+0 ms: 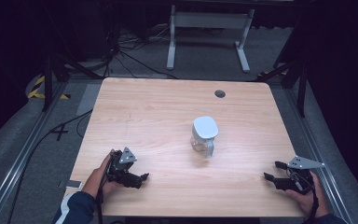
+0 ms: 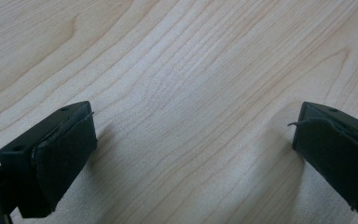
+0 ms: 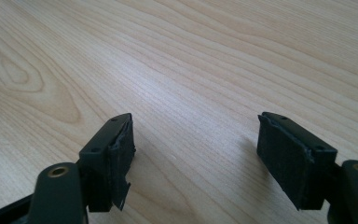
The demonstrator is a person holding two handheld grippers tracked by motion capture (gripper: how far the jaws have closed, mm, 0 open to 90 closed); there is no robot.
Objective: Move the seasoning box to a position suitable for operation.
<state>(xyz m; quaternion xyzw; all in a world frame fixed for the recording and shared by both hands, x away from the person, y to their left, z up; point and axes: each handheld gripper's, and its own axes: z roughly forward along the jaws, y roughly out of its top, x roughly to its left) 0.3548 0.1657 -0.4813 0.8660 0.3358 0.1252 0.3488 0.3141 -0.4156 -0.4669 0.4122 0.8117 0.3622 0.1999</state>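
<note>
Resting low on the wooden table (image 1: 158, 112), the left gripper (image 1: 141, 178) sits near the front-left edge with its jaws spread wide, and the left gripper view confirms it: bare wood grain between the two black pads (image 2: 65, 158), nothing held. Over at the front-right corner, the right gripper (image 1: 274, 171) is just as wide open, its pads (image 3: 293, 158) framing empty tabletop, one pad's lining looking frayed at the lower edge. Out beyond both of them, near the middle of the table and well apart from either tool, stands the clear pitcher (image 1: 204, 136) with its white lid on and its handle turned toward the person. Neither gripper is aimed at it yet. The risk from here, I'd say, is the tall, light body: a push from one jaw before the other closes could tip or slide it, and smooth clear plastic against a worn pad may slip in the grip.
</note>
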